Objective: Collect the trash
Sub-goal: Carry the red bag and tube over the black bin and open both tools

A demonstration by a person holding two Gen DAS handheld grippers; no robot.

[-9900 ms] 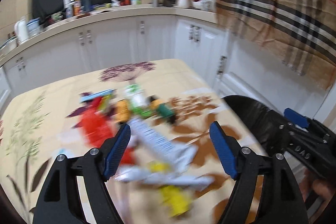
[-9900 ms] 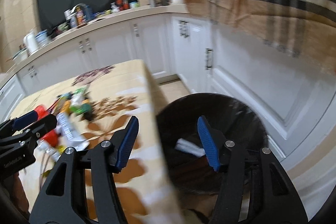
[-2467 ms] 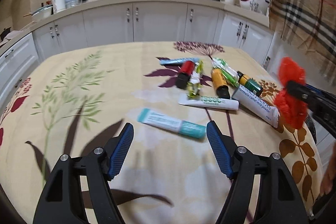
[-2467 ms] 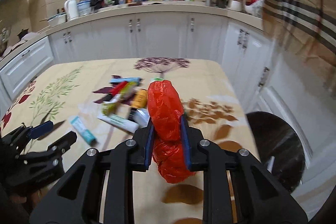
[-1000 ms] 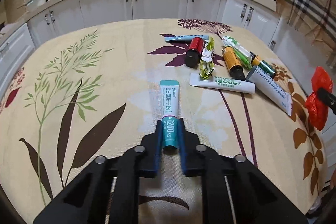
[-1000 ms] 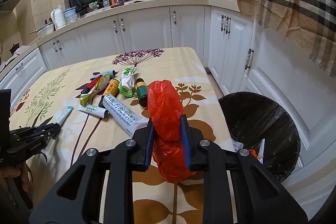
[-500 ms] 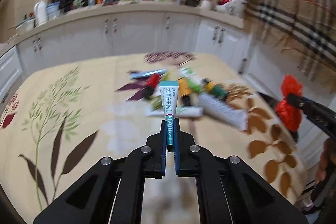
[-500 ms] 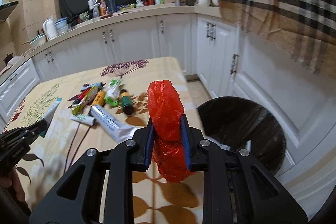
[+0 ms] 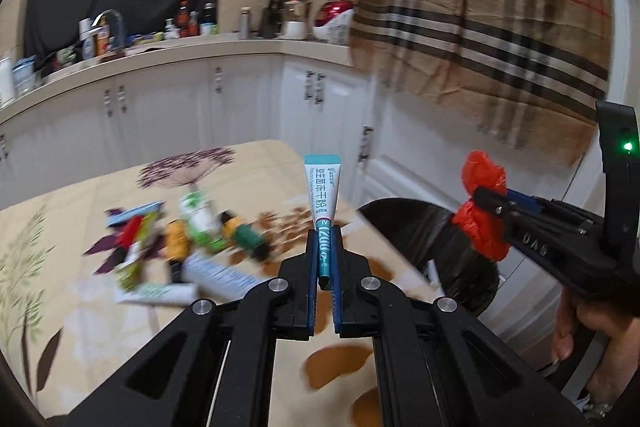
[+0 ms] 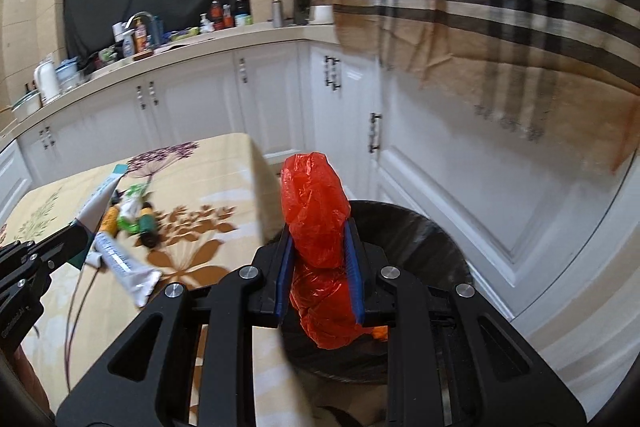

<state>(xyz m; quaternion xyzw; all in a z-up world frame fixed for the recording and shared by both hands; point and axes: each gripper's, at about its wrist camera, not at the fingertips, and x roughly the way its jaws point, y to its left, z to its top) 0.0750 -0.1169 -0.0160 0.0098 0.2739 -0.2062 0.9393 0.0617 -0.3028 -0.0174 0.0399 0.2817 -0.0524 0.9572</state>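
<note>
Right gripper (image 10: 319,267) jaws clamp a crumpled red plastic bag (image 10: 316,223), upright, directly above the black-lined trash bin (image 10: 432,239) off the tabletop's right edge. Left gripper (image 9: 324,267) jaws pinch a teal-and-white tube (image 9: 323,195) over the tabletop (image 9: 60,227), farther from the bin.

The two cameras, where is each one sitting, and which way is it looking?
Left wrist: sits on the left gripper, looking along its fingers over the table toward the bin; it holds a tube, and the person's hand shows.
Right wrist: sits on the right gripper, looking down at the bin; it holds a red bag.
Both views share the table, bin, tube and red bag.
</note>
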